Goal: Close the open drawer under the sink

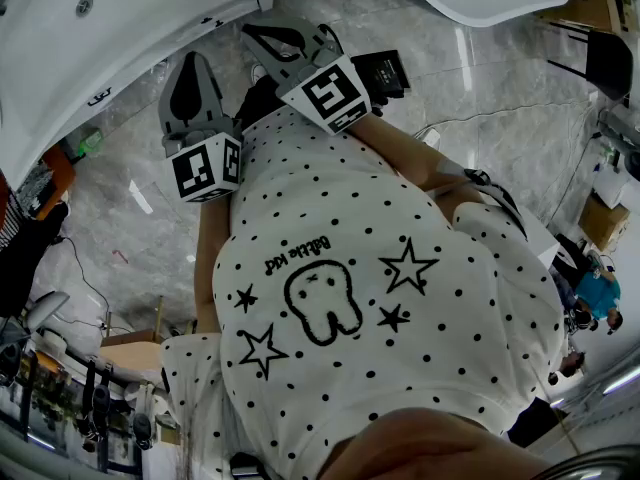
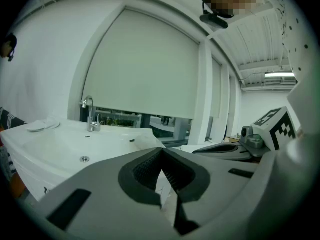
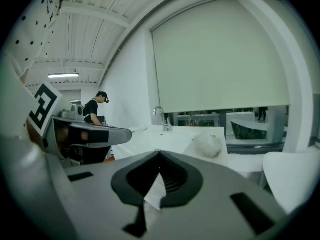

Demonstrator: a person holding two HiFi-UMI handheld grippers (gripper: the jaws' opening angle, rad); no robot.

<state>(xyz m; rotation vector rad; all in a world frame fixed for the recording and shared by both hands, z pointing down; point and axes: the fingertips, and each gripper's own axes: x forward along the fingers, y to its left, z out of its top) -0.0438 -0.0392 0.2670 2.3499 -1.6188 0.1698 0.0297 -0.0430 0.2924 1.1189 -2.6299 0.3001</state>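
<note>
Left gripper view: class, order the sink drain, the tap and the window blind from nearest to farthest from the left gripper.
1. Drain, low left, in the basin.
2. Tap, behind it at the basin's back edge.
3. Window blind, beyond the tap, upper centre.

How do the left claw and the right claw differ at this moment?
In the head view the right claw reaches further from the body than the left claw. The left claw's own view has the tap far to its left, while the right claw's view has it almost straight ahead. Both claws are shut and hold nothing.
</note>
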